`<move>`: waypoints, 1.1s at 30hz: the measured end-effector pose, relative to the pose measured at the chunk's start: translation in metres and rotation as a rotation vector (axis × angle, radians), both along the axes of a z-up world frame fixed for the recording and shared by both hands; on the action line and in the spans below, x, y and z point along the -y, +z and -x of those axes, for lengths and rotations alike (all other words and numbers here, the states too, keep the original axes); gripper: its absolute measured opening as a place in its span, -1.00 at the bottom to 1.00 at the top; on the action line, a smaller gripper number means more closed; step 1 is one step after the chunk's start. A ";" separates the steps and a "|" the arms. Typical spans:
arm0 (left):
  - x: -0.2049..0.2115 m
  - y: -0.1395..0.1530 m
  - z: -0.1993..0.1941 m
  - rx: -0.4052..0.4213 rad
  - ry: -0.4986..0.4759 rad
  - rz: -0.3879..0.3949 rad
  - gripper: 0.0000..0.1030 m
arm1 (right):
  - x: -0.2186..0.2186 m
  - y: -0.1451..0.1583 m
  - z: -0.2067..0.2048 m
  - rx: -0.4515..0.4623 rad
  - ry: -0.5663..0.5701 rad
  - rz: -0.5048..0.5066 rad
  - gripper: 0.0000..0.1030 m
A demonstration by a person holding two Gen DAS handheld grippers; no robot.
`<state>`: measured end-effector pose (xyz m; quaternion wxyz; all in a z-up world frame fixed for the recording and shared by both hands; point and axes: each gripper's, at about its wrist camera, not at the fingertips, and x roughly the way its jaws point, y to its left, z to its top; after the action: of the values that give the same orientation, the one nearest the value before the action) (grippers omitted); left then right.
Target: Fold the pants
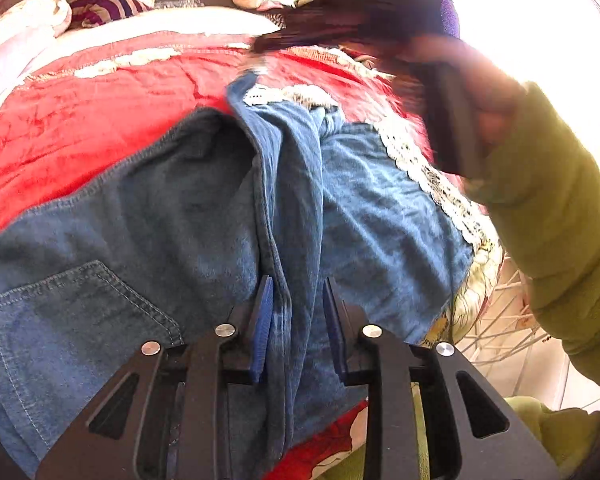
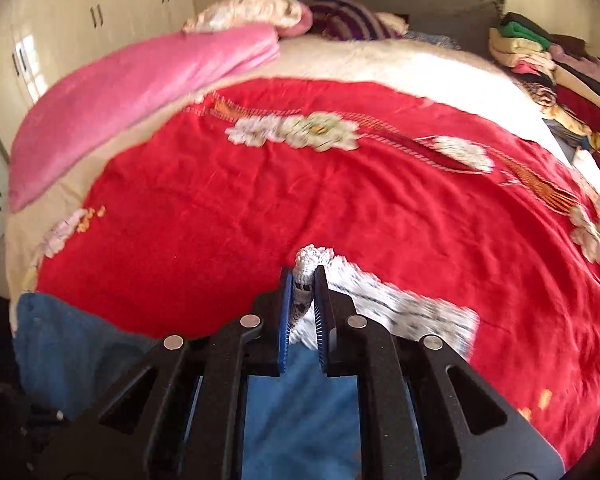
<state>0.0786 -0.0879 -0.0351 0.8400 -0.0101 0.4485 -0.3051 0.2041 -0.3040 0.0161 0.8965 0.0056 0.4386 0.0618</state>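
Between the left gripper's (image 1: 296,312) blue pads (image 1: 262,320): a raised fold of the blue denim pants (image 1: 204,208), pads set narrowly to either side of the ridge; could not tell whether pressing on the cloth or just clear of it. Pants spread over the red bedspread (image 1: 80,120), back pocket (image 1: 76,304) low at left, white lace hem (image 1: 432,168) running along the far right edge. Beyond that hem, blurred: a green sleeve (image 1: 552,220) and the dark body of the other tool.

On the right side: right gripper (image 2: 303,292) pinched tight on a bunched bit of white lace trim (image 2: 314,258), which poked out past the fingertips. More lace (image 2: 412,308) trailing off to the right, smeared by blur. Blue denim (image 2: 300,400) hanging under the tool and lying at lower left on the bedspread (image 2: 300,200).

Further out: pink blanket (image 2: 140,92) on the far left of the bed, striped pillow (image 2: 352,20) at the headboard, stack of folded clothes (image 2: 540,60) at far right, pale wardrobe doors (image 2: 100,16) behind.
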 end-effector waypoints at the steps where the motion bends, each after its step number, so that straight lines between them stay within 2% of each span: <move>1: 0.000 0.002 0.001 0.011 0.006 0.003 -0.43 | 0.008 0.008 0.010 0.015 -0.016 -0.006 -0.89; 5: 0.002 0.009 -0.002 0.052 0.032 0.004 -0.43 | 0.041 0.033 0.051 0.072 -0.090 -0.035 -0.89; 9: 0.008 0.013 -0.003 0.097 0.035 -0.035 -0.46 | 0.069 0.045 0.103 0.110 -0.174 -0.084 -0.89; 10: 0.010 0.014 -0.001 0.110 0.030 -0.048 -0.65 | 0.072 0.045 0.112 0.110 -0.186 -0.096 -0.89; 12: 0.014 0.016 0.005 0.123 0.005 -0.055 -0.87 | 0.083 0.044 0.139 0.107 -0.220 -0.130 -0.89; 17: 0.017 0.020 0.014 0.138 -0.043 -0.078 -0.90 | 0.094 0.027 0.191 0.053 -0.277 -0.174 -0.89; 22: 0.021 0.017 0.032 0.136 -0.098 -0.107 -0.90 | 0.096 -0.006 0.228 -0.024 -0.328 -0.211 -0.89; 26: 0.025 0.011 0.046 0.120 -0.139 -0.109 -0.90 | 0.106 -0.027 0.244 -0.059 -0.375 -0.231 -0.89; 33: 0.034 0.002 0.054 0.101 -0.173 -0.137 -0.90 | 0.110 -0.045 0.259 -0.100 -0.392 -0.209 -0.89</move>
<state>0.0246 -0.1215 -0.0336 0.8307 0.1015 0.4247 -0.3454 -0.0546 -0.4141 -0.0288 0.8630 0.1866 0.4643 -0.0690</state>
